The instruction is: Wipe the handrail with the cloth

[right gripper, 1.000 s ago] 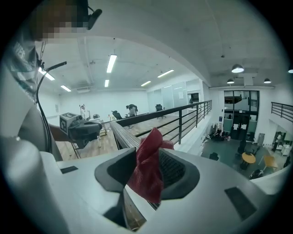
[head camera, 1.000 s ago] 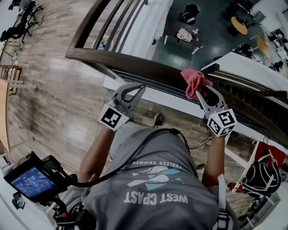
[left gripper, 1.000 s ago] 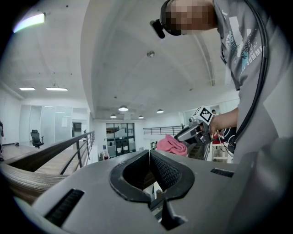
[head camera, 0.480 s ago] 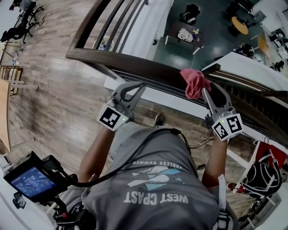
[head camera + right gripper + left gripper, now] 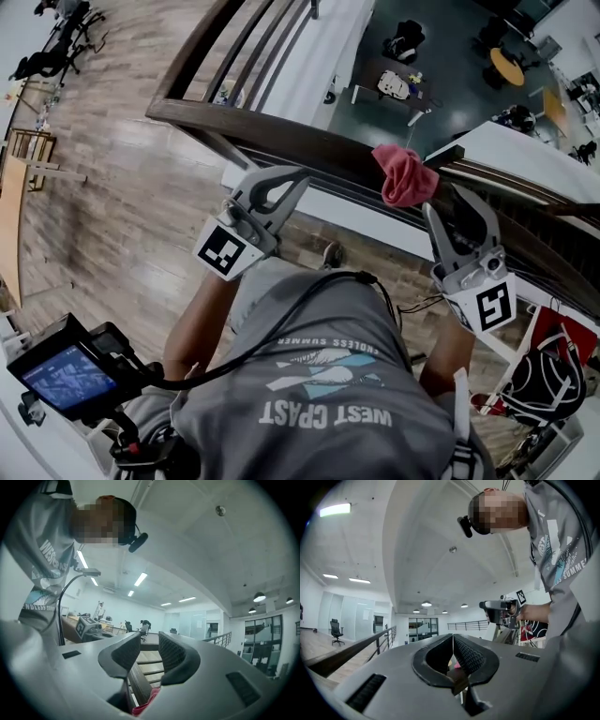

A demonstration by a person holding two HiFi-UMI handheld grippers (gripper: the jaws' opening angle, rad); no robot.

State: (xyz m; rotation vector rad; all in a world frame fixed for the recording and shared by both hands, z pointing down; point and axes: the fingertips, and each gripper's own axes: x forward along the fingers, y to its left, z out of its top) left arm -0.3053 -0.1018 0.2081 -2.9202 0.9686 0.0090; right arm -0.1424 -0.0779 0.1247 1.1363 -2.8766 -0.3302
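Right claw (image 5: pixel 450 202) released: pads apart, nothing gripped. Pink cloth (image 5: pixel 403 174) is draped over the dark wood handrail (image 5: pixel 281 136) just ahead of its tips; can't tell if they touch. Left claw (image 5: pixel 295 178) clenched on nothing, with the rail ahead of it and the cloth well off to its right. Shirt (image 5: pixel 328 384) print reads "ENDLESS SUMMER" and probably "WEST COAST".

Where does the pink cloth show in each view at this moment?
Head view: cloth draped over the handrail, right of centre, just beyond the right claw.
Left gripper view: a small pink patch low behind the shut jaws, probably the cloth.
Right gripper view: bottom centre, below the open jaws.
Shared landmark: the handrail it lies on.
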